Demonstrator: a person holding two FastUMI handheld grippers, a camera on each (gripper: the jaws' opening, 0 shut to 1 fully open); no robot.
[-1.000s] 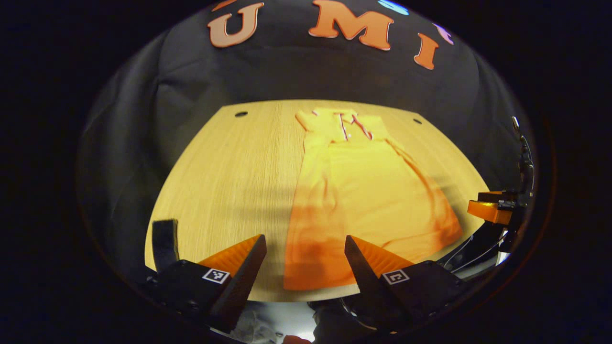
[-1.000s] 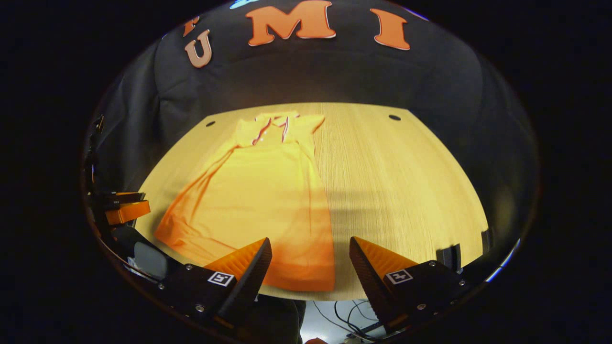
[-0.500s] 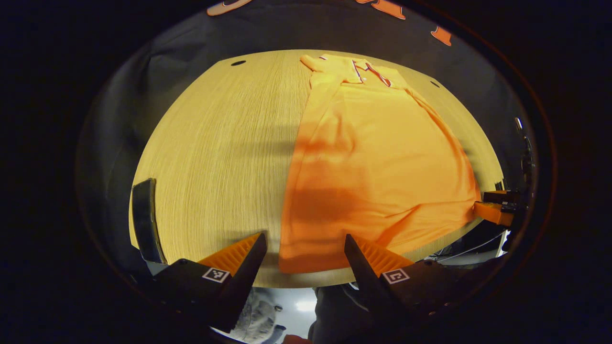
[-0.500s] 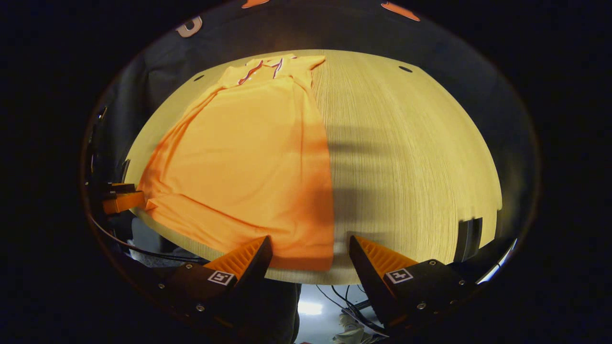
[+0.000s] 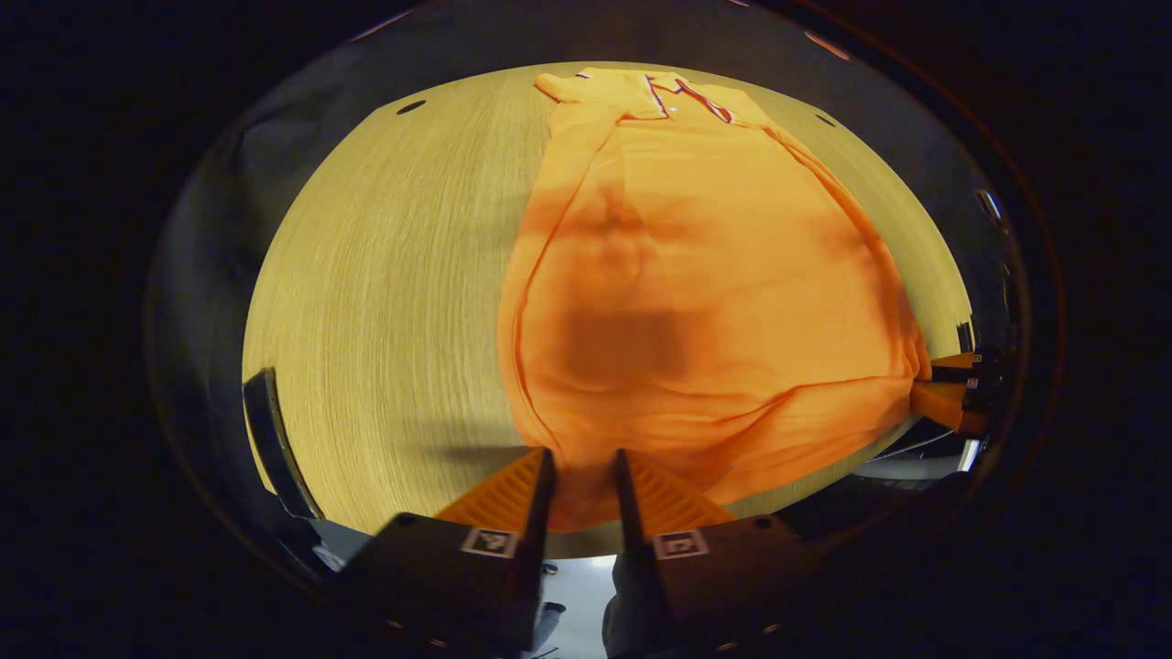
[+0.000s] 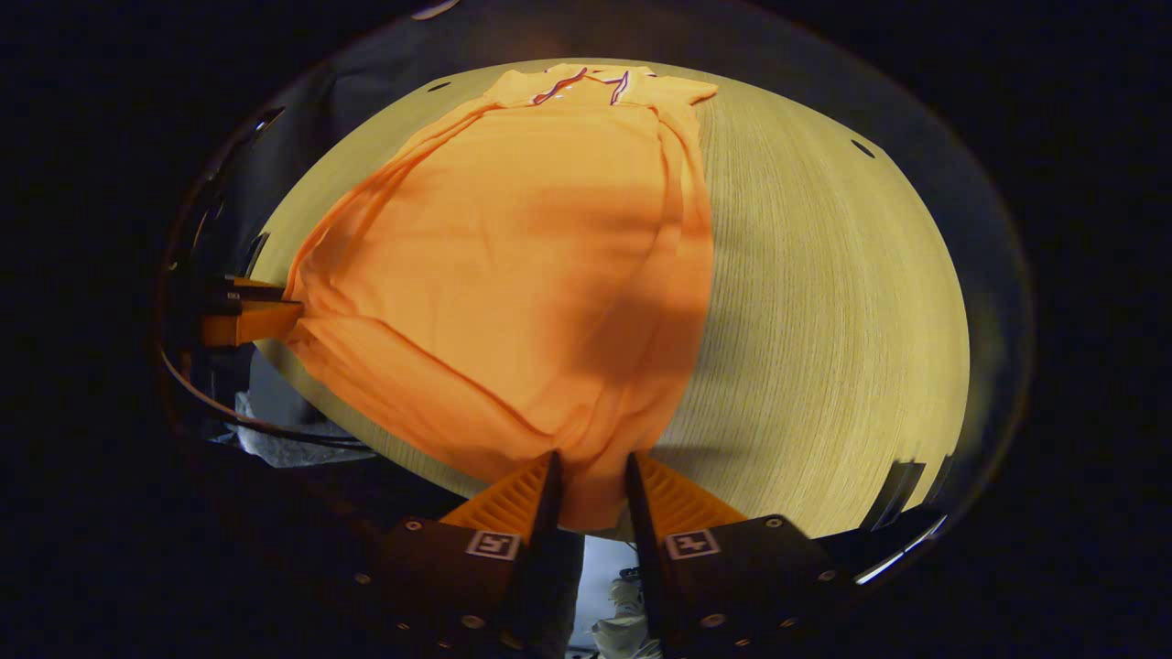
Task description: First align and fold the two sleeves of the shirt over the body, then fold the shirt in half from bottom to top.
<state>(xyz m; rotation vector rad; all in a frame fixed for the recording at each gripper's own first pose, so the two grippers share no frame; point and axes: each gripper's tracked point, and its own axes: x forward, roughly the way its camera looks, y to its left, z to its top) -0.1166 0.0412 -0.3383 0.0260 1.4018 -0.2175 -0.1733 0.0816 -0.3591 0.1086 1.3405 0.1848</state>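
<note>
Shirt [image 5: 714,275] hem pinched by both grippers (table [image 5: 385,302] bare beside)

- The left gripper [image 5: 579,476] now has its jaws closed on the shirt [image 5: 696,293] hem; before they were wide.
- The right gripper [image 6: 591,480] does the same.

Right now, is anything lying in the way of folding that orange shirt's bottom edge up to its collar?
Nothing visible. The left gripper and right gripper already pinch the shirt at its hem, and nothing lies on it up to the collar.
</note>
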